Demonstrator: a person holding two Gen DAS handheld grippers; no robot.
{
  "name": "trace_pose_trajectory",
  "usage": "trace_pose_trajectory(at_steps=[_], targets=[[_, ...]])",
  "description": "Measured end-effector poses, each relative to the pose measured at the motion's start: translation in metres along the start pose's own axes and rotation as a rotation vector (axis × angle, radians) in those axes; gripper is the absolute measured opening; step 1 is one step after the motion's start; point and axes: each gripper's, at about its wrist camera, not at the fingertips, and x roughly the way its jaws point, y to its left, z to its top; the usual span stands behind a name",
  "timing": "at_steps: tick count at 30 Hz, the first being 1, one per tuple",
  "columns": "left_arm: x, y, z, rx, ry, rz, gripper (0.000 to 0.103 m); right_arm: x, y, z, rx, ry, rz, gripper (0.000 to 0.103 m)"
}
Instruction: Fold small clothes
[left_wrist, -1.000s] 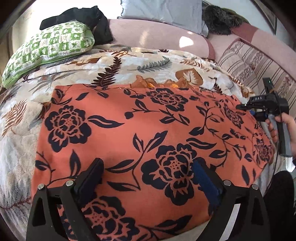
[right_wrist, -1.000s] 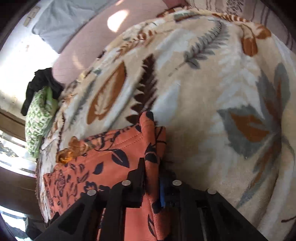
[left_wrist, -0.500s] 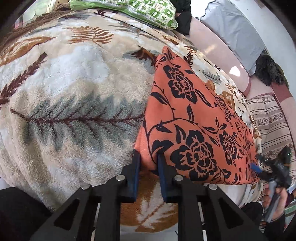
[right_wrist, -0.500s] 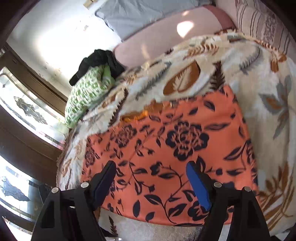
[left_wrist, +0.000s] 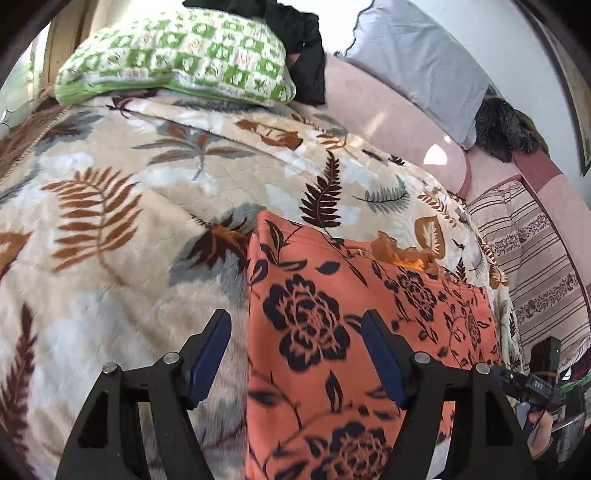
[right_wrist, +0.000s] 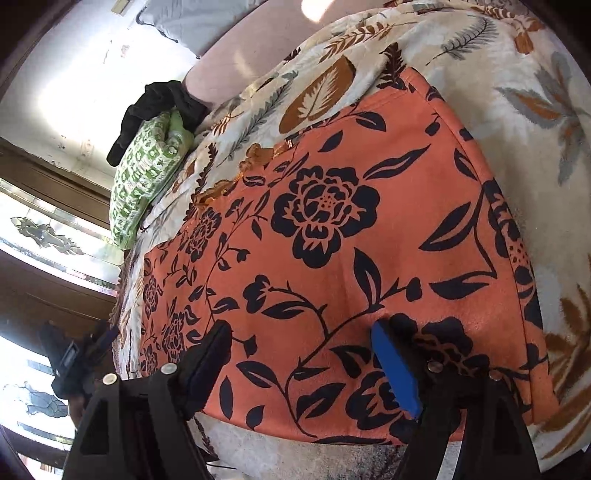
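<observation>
- Plush leaf-print blanket (left_wrist: 122, 229) covers the bed; a quilted green-and-white pillow (left_wrist: 177, 55) lies at its far left, with dark clothing (left_wrist: 299, 40) bunched against it.
- Left gripper (left_wrist: 297, 350) hovers with blue-padded jaws apart, straddling the cloth's left edge without pressing on it; half a second ago it pinched that corner, and its jaws have just been opening.
- Orange garment (right_wrist: 332, 240), thin fabric printed with black roses and vines, lies flat and smooth as a folded rectangle on the blanket.
- Right gripper (right_wrist: 303, 354) stands released above the garment's near edge, as it did half a second ago, nothing between its pads.
</observation>
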Motion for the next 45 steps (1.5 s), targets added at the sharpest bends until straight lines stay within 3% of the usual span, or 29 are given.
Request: trace_pose_trajectory(at_steps=[1, 3, 5, 8, 10, 11, 12, 15, 17, 21, 24, 25, 27, 28, 29, 30, 31, 33, 37, 39, 42, 45], targets=[[0.019, 0.004, 0.011, -0.017, 0.038, 0.0, 0.064, 0.0, -0.002, 0.0, 0.005, -0.005, 0.012, 0.081], [0.048, 0.01, 0.027, -0.046, 0.096, 0.02, 0.021, -0.002, -0.005, -0.001, 0.007, -0.01, 0.034, 0.081], [0.069, 0.019, 0.037, -0.066, 0.115, 0.068, 0.011, -0.002, -0.007, -0.001, 0.006, -0.011, 0.051, 0.081], [0.075, 0.033, 0.041, -0.137, 0.092, 0.041, 0.01, -0.003, -0.01, -0.002, 0.006, -0.015, 0.064, 0.081], [0.068, 0.022, 0.038, -0.061, 0.067, 0.093, 0.013, -0.003, -0.011, -0.003, 0.002, -0.018, 0.064, 0.081], [0.064, 0.018, 0.035, -0.029, 0.061, 0.139, 0.024, -0.004, -0.011, -0.004, -0.001, -0.019, 0.066, 0.081], [0.058, 0.015, 0.033, -0.008, 0.048, 0.177, 0.029, -0.005, -0.011, -0.003, 0.0, -0.018, 0.069, 0.081], [0.029, 0.004, 0.025, 0.038, -0.018, 0.211, 0.029, -0.01, -0.011, 0.003, 0.038, 0.009, 0.071, 0.081], [0.009, -0.01, 0.017, 0.078, -0.046, 0.176, 0.033, -0.022, -0.004, 0.015, 0.033, -0.012, 0.091, 0.081], [-0.014, -0.051, -0.008, 0.15, -0.077, 0.097, 0.066, -0.031, 0.011, 0.057, 0.018, -0.069, 0.162, 0.081], [-0.005, -0.076, -0.03, 0.177, -0.037, 0.01, 0.074, 0.003, -0.007, 0.098, 0.115, 0.016, 0.254, 0.081], [0.002, -0.082, -0.036, 0.185, -0.015, -0.007, 0.076, 0.015, -0.02, 0.113, 0.14, 0.035, 0.24, 0.081], [0.018, -0.082, -0.048, 0.178, 0.018, 0.024, 0.076, 0.016, -0.062, 0.135, 0.208, -0.075, 0.048, 0.08], [0.029, -0.079, -0.053, 0.168, 0.053, 0.062, 0.076, 0.013, -0.093, 0.138, 0.352, -0.128, 0.084, 0.072], [0.035, -0.074, -0.057, 0.16, 0.078, 0.095, 0.076, 0.009, -0.113, 0.135, 0.483, -0.154, 0.175, 0.071], [0.036, -0.071, -0.059, 0.156, 0.068, 0.102, 0.076, 0.003, -0.113, 0.133, 0.497, -0.157, 0.192, 0.072], [0.032, -0.069, -0.06, 0.155, 0.054, 0.091, 0.076, -0.007, -0.1, 0.133, 0.415, -0.164, 0.137, 0.074], [0.023, -0.071, -0.059, 0.147, 0.042, 0.106, 0.076, -0.022, -0.072, 0.124, 0.265, -0.155, 0.049, 0.074], [-0.009, -0.081, -0.064, 0.155, -0.044, 0.1, 0.077, -0.064, -0.047, 0.075, 0.21, -0.2, 0.081, 0.076], [-0.019, -0.084, -0.072, 0.153, -0.072, 0.093, 0.084, -0.083, -0.037, 0.043, 0.196, -0.22, 0.111, 0.076], [-0.013, -0.083, -0.09, 0.134, -0.038, 0.108, 0.086, -0.097, -0.031, -0.013, 0.253, -0.226, 0.18, 0.082], [-0.004, -0.08, -0.106, 0.096, 0.011, 0.123, 0.086, -0.086, -0.044, -0.063, 0.364, -0.175, 0.235, 0.084]])
